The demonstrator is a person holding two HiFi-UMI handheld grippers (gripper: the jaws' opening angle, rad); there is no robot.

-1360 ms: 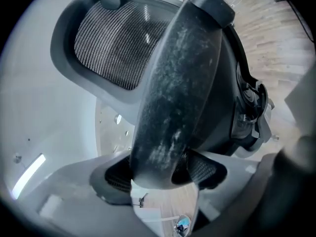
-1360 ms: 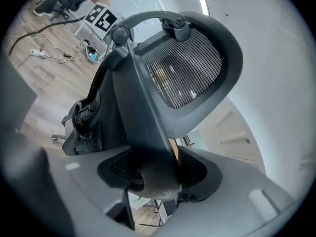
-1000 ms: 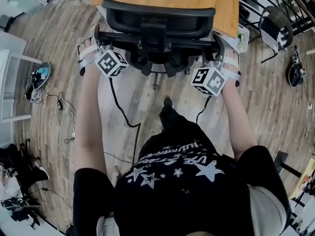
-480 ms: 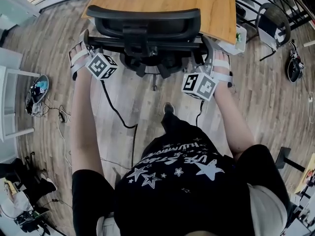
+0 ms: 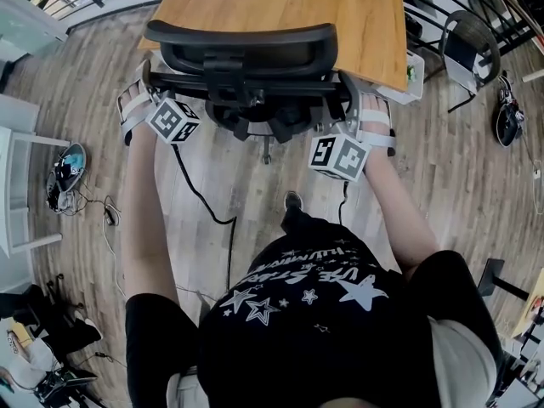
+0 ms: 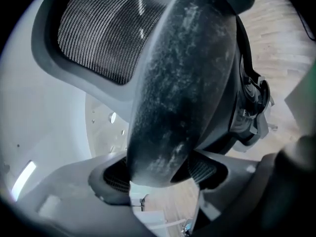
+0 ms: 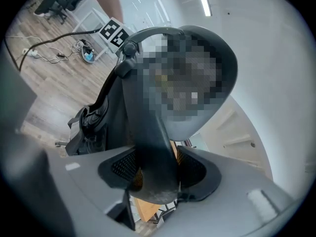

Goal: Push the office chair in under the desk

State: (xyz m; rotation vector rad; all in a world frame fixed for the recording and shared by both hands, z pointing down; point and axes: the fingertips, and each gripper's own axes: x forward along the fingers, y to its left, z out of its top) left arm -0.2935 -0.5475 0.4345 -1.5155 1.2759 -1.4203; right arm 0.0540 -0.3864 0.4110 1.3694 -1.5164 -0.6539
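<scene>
The black office chair [image 5: 242, 45] stands at the near edge of the wooden desk [image 5: 289, 2], its seat hidden beneath the desktop and backrest. My left gripper [image 5: 146, 87] is shut on the backrest's left side. My right gripper [image 5: 355, 100] is shut on its right side. In the left gripper view a dusty dark frame bar [image 6: 182, 83] fills the gap of the left gripper [image 6: 158, 174], with mesh [image 6: 98, 33] beside it. The right gripper view shows a dark frame bar [image 7: 148, 132] pinched in the right gripper [image 7: 155, 174].
A second chair [image 5: 472, 41] stands at the right near a railing. A white box [image 5: 414, 70] sits by the desk's right corner. Black cables [image 5: 200, 189] trail over the wooden floor. A white table [image 5: 13, 185] and clutter [image 5: 64, 164] lie at the left. My foot [image 5: 291, 201] is behind the chair.
The chair has rolled forward towards the desk, its backrest now at the desk's edge. Both grippers went forward with it, still clamped on the backrest's sides.
</scene>
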